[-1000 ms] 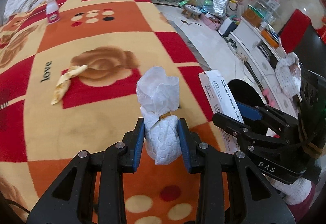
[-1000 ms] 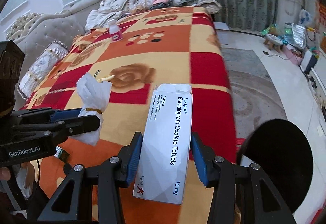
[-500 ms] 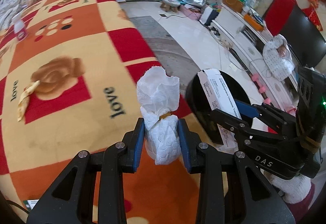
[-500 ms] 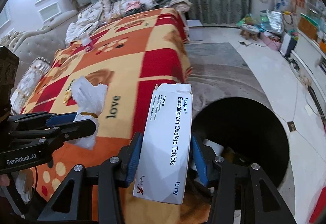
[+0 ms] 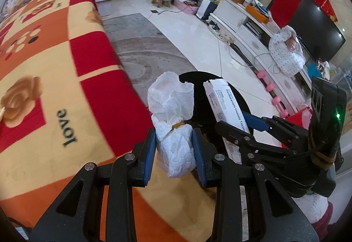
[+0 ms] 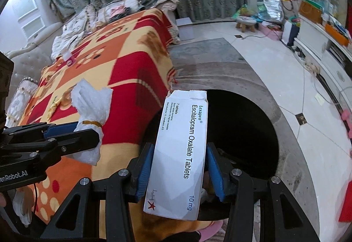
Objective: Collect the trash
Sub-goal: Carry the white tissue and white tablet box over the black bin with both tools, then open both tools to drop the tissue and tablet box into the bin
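My left gripper [image 5: 175, 155] is shut on a white tissue bundle [image 5: 173, 127] tied with a rubber band, held at the bed's edge; it also shows in the right wrist view [image 6: 91, 118]. My right gripper [image 6: 179, 172] is shut on a white tablet box [image 6: 181, 154] printed "Escitalopram Oxalate Tablets", held over the near side of a round black bin [image 6: 246, 129]. In the left wrist view the box [image 5: 226, 107] and right gripper [image 5: 250, 129] are to the right, in front of the bin [image 5: 200, 98]. Some trash lies inside the bin.
A bed with an orange, red and yellow blanket [image 6: 114, 70] lies to the left, with a small white and pink bottle [image 6: 67, 57] far back. A grey rug [image 6: 211, 65] and white tiled floor surround the bin. A TV cabinet [image 5: 253, 28] stands at right.
Both grippers have swung right from above the bed toward the black bin, each still holding its item. The bin now lies directly beyond the box and close to the tissue bundle.
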`<state>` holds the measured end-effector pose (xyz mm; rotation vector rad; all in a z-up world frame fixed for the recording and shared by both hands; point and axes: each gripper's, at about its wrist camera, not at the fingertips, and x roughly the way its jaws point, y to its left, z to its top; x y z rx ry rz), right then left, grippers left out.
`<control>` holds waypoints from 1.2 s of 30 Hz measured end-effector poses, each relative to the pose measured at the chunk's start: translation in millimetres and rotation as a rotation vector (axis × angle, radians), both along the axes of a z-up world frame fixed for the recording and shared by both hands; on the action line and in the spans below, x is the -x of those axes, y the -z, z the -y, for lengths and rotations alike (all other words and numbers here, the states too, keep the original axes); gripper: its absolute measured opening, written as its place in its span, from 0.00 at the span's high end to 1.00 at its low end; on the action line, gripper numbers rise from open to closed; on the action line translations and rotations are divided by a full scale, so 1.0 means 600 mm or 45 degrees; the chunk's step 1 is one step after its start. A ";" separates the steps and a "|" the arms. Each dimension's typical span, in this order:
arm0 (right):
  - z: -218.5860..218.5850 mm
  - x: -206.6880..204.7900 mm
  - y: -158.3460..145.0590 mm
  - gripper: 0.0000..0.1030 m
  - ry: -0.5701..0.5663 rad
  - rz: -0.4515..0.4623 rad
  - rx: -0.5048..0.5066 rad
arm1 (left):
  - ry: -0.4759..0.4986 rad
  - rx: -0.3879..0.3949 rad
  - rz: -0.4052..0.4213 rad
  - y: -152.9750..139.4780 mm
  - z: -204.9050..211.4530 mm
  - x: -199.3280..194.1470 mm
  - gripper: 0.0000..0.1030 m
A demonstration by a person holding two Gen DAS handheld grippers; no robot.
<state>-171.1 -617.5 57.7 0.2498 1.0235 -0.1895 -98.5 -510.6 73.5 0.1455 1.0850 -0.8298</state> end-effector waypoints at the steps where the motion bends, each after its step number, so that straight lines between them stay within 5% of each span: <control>1: 0.006 0.002 0.003 0.55 0.008 -0.005 -0.002 | 0.005 0.001 -0.004 0.002 0.005 -0.001 0.71; 28: 0.072 0.014 0.032 0.55 0.113 -0.052 -0.019 | 0.042 0.029 -0.061 0.034 0.055 -0.010 0.69; 36: 0.081 0.014 0.031 0.44 0.152 -0.060 -0.027 | 0.035 0.039 -0.077 0.033 0.049 -0.014 0.55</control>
